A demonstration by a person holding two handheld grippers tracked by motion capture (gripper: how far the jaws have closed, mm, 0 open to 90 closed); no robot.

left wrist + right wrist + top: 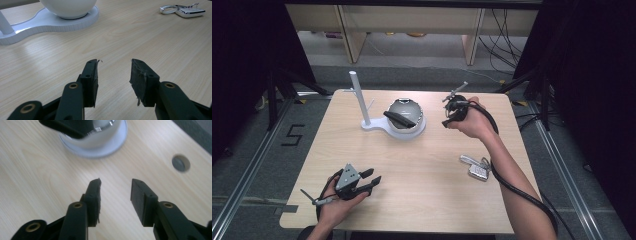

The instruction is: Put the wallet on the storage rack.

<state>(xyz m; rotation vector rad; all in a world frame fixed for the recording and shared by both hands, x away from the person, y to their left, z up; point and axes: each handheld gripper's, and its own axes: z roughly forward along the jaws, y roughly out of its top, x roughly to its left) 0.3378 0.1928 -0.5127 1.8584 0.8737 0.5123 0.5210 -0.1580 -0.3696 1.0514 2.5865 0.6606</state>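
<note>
A dark, flat, elongated object (pixel 399 118) was seen lying across the open top of a white round bowl (pixel 408 111), which sat on the round end of a white stand base (pixel 384 127) near the far middle of the bench (pixel 422 185). In the high view the object's long axis ran aslant, from the upper left down to the lower right, its lower end pointing toward the front right of the bowl's rim. It looked black and slim, with softly rounded ends; in the right gripper view a small white label with fine print was visible just beside it (pixel 72 126) on the bowl (pixel 100 137). What exactly the object was could not be told. A white upright post (pixel 359 97) rose from the other end of the base.

The right gripper (pixel 451 116) was held just to the right of the bowl, near it but apart, its fingers (pixel 93 197) spread with nothing between them. The left gripper (pixel 371 180) rested low at the near left of the bench, well apart from the bowl, its fingers (pixel 90 80) likewise spread over bare wood. A silver key bunch (pixel 476 167) lay at the right of the bench.
</note>
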